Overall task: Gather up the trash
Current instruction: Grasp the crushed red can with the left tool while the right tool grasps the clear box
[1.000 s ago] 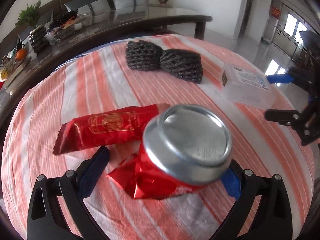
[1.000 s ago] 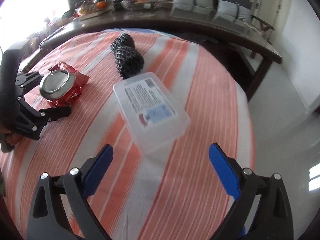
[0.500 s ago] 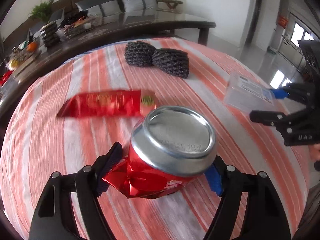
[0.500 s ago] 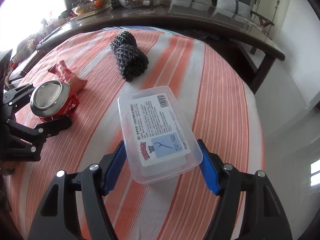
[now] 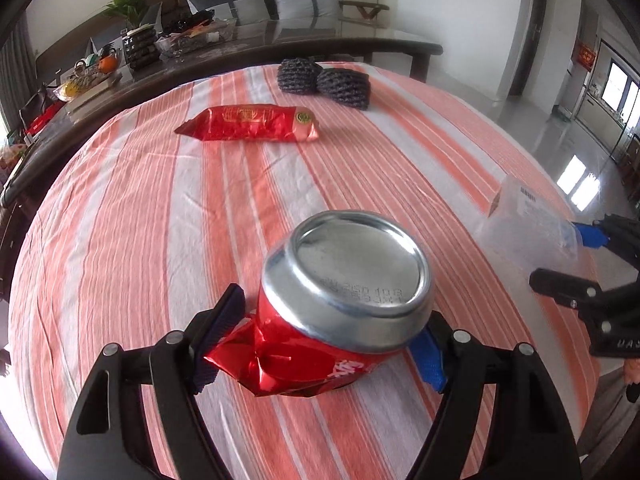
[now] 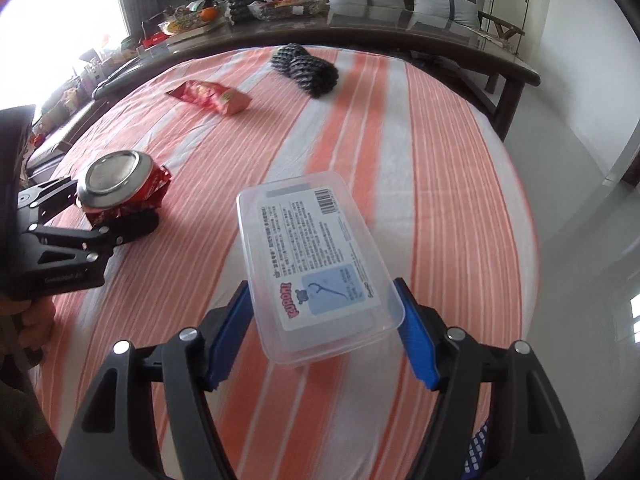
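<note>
A crushed red can (image 5: 344, 304), silver base up, sits between the blue pads of my left gripper (image 5: 324, 336), which is shut on it low over the striped cloth. From the right wrist view the same can (image 6: 116, 184) and left gripper (image 6: 92, 216) show at the left. My right gripper (image 6: 324, 320) is shut on a clear plastic box (image 6: 316, 264) with a printed label, its far end tilted up off the cloth. In the left wrist view that box (image 5: 528, 224) and the right gripper (image 5: 576, 260) are at the right edge. A red snack wrapper (image 5: 252, 124) (image 6: 212, 96) lies farther back.
Two dark knitted pieces (image 5: 324, 80) (image 6: 308, 68) lie at the far side of the orange-and-white striped tablecloth (image 5: 140, 200). Behind it stands a dark table (image 6: 400, 36) crowded with fruit, baskets and packets. The cloth's right edge drops to a pale floor (image 6: 580, 208).
Both grippers went from open to shut, the left on the can and the right on the box. Both drew back toward the near edge, leaving the red wrapper behind.
</note>
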`<state>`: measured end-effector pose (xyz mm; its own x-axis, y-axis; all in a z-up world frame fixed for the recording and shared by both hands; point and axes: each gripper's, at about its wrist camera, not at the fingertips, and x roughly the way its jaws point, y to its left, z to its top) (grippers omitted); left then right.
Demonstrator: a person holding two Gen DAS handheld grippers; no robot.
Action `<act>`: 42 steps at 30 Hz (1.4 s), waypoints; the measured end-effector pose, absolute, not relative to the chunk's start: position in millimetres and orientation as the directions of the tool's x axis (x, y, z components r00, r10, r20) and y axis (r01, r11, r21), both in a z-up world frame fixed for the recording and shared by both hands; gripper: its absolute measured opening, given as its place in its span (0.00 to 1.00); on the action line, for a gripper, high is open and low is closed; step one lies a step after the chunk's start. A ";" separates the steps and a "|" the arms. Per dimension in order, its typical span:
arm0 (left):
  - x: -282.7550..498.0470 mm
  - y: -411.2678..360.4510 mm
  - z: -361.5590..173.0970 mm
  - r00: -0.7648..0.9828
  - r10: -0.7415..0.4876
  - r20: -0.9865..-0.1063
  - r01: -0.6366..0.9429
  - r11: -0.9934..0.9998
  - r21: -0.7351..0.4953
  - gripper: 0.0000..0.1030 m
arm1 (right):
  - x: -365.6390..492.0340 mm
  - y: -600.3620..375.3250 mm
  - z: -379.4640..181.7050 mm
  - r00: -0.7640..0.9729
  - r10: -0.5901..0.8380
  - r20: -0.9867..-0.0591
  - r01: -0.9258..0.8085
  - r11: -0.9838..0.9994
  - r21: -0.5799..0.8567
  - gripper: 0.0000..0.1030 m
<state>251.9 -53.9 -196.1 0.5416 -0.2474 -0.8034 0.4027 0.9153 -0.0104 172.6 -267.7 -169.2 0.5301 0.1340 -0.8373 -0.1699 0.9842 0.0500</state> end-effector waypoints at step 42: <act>226.3 -38.0 -151.6 0.560 -0.417 -0.716 0.528 0.846 -0.079 0.59 | 188.9 -248.0 -138.3 0.436 0.146 -0.888 -0.169 0.983 0.078 0.58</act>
